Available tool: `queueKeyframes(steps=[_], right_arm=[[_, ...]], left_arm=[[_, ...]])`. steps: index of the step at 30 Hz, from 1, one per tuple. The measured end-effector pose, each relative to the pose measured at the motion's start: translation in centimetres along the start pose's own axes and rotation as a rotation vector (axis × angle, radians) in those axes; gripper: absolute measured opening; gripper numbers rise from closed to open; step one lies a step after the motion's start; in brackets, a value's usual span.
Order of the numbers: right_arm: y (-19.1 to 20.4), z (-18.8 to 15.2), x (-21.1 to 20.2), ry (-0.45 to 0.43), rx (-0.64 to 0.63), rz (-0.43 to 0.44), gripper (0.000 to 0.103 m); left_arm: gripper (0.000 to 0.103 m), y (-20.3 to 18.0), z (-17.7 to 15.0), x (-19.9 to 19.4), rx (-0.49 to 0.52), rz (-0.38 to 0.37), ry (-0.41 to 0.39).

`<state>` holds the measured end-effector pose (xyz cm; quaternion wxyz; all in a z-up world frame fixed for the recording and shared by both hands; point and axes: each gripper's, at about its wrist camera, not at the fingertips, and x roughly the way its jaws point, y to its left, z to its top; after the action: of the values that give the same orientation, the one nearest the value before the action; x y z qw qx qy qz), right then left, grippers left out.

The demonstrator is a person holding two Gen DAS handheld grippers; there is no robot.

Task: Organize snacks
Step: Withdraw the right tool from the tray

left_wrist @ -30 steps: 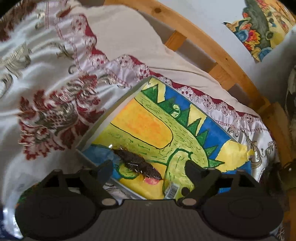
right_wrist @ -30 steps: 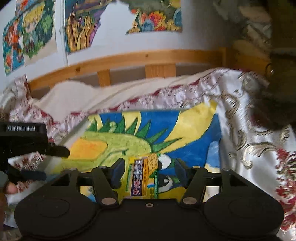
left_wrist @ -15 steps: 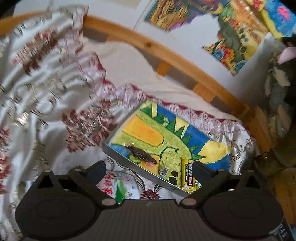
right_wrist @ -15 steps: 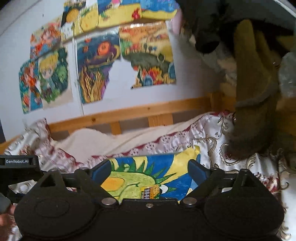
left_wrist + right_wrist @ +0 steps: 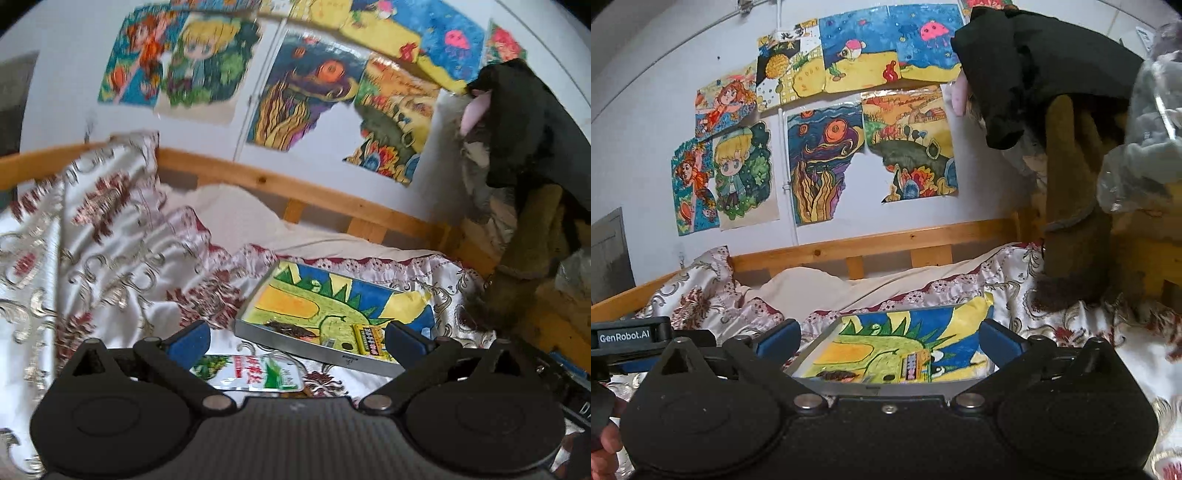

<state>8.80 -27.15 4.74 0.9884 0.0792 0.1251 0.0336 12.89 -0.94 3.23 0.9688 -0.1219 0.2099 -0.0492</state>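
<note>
The tray [image 5: 295, 345] lies on the patterned bedspread [image 5: 110, 266] in the lower centre of the left wrist view, and in the lower centre of the right wrist view [image 5: 864, 387]. A colourful dinosaur drawing [image 5: 332, 306] lines its inside. Three snacks rest on the drawing, near the tray's front wall:
- a dark brown snack [image 5: 290, 328], toward the left
- a small packet with a dark spot [image 5: 338, 343], in the middle
- a yellow packet [image 5: 369, 338], toward the right, just beside the small packet

A green and white packet [image 5: 255, 373] lies on the bedspread outside the tray, just in front of its front wall, in the lower centre of the left wrist view.

The left gripper [image 5: 297, 338] has its jaws spread wide with nothing between the blue pads [image 5: 188, 338]. The right gripper [image 5: 888, 338] has its jaws opening, now spread wide; nothing is held between its pads [image 5: 777, 338]. Part of the left gripper's body and a hand [image 5: 604, 443] show at the lower left edge of the right wrist view.

A wooden bed rail [image 5: 258, 181] runs behind the bedspread. Children's drawings [image 5: 827, 147] hang on the wall above it. Dark clothing [image 5: 1034, 66] hangs in the upper right of both views
</note>
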Motion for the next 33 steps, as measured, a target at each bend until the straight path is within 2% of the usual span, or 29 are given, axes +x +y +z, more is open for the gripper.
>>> queueKeyframes(steps=[6,12,17,23,29,33], right_arm=[[0.9,-2.3,-3.2,0.051,-0.007,-0.012,0.102],[2.5,-3.4,-5.2,0.066,-0.034,-0.044,0.102],[3.4,-4.3,-6.1,0.112,-0.056,-0.093,0.102],[3.8,-5.6,-6.2,0.225,-0.069,-0.174,0.102],[4.1,-6.0,-6.0,0.261,-0.08,-0.182,0.102],[3.9,-6.1,-5.3,0.298,-0.072,-0.194,0.102]], left_arm=[[0.102,-0.2,-2.1,-2.7,0.111,0.037,-0.019],[0.102,0.8,-3.9,-4.7,0.096,0.063,0.015],[0.102,1.7,-4.9,-6.0,0.125,0.115,0.043],[0.102,2.9,-5.9,-6.2,0.079,0.135,0.12],[0.102,2.6,-6.5,-5.9,0.126,0.153,0.144],[0.102,2.7,-6.5,-5.7,0.114,0.162,0.166]])
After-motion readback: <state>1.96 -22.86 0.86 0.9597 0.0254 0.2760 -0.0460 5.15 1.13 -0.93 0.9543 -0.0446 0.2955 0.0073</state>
